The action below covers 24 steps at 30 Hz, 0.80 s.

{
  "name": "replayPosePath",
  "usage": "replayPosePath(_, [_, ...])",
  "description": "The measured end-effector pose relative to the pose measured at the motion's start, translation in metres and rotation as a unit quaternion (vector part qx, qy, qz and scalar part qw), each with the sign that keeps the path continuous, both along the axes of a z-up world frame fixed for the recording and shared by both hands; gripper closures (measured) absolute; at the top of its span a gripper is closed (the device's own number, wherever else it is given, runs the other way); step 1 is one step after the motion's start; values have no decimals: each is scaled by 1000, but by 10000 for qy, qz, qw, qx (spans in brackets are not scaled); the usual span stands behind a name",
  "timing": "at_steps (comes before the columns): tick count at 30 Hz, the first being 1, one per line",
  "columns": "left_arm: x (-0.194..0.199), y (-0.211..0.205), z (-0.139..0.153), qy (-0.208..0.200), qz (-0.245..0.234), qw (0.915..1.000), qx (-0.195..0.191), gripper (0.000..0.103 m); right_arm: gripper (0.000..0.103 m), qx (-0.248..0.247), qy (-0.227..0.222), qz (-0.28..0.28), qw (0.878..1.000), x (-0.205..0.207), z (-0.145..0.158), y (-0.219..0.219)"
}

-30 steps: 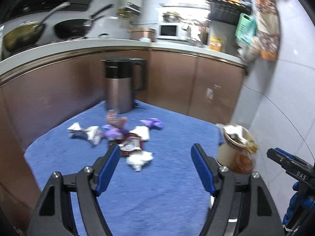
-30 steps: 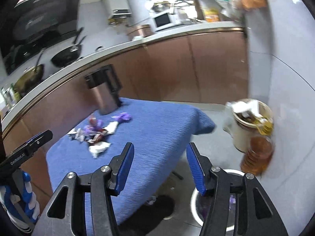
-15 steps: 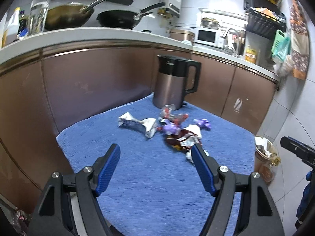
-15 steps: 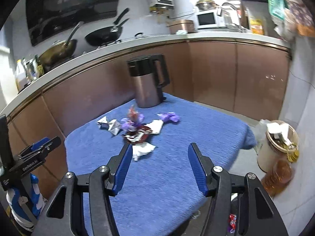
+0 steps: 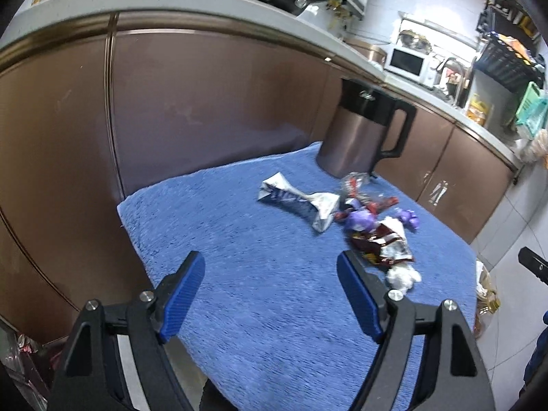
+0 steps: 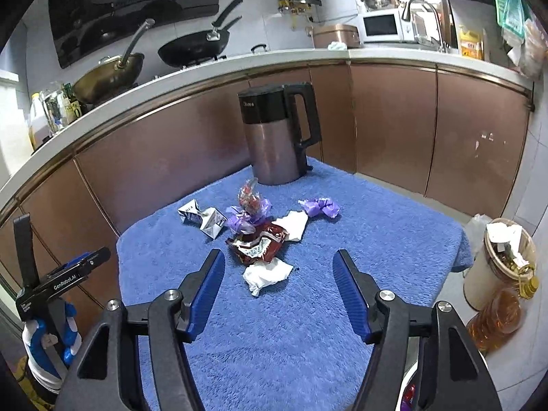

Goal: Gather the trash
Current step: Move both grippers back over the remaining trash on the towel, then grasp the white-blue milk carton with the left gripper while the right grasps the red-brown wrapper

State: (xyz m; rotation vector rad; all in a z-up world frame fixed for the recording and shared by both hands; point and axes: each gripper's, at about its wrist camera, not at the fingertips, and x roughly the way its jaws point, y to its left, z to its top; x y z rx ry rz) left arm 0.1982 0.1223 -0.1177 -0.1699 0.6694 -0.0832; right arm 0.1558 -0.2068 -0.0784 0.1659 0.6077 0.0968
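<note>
Right hand-held gripper [image 6: 278,286], empty and opening, hovers just short of the wrappers [image 6: 257,239]; far right, a bin [image 6: 497,267] holds paper.

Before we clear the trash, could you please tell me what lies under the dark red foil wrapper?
The dark red foil wrapper overlaps a white paper napkin on the blue towel; anything beneath it is hidden.

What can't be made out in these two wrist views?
- Bin, right wrist view: cut off by the bottom edge and hidden behind the right gripper; contents unclear.
- Wrappers, left wrist view: motion-blurred, print unreadable.
- Table: covered by blue cloth, surface unseen.
</note>
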Motion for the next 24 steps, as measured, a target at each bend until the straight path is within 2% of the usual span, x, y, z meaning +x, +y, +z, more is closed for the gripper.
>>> replayPosePath(6, [35, 1, -16, 371, -49, 9988, -327, 25, 38, 72, 316, 132, 9994, 34, -28, -2])
replayPosePath(12, [96, -16, -26, 817, -91, 9930, -852, 24, 38, 220, 511, 431, 9975, 74, -51, 2])
replayPosePath(20, [190, -38, -54, 1568, 248, 9770, -1422, 24, 38, 542, 834, 882, 9911, 135, -87, 13])
replayPosePath(24, [224, -39, -74, 1993, 612, 9647, -1610, 24, 38, 654, 1039, 979, 9876, 159, -106, 18])
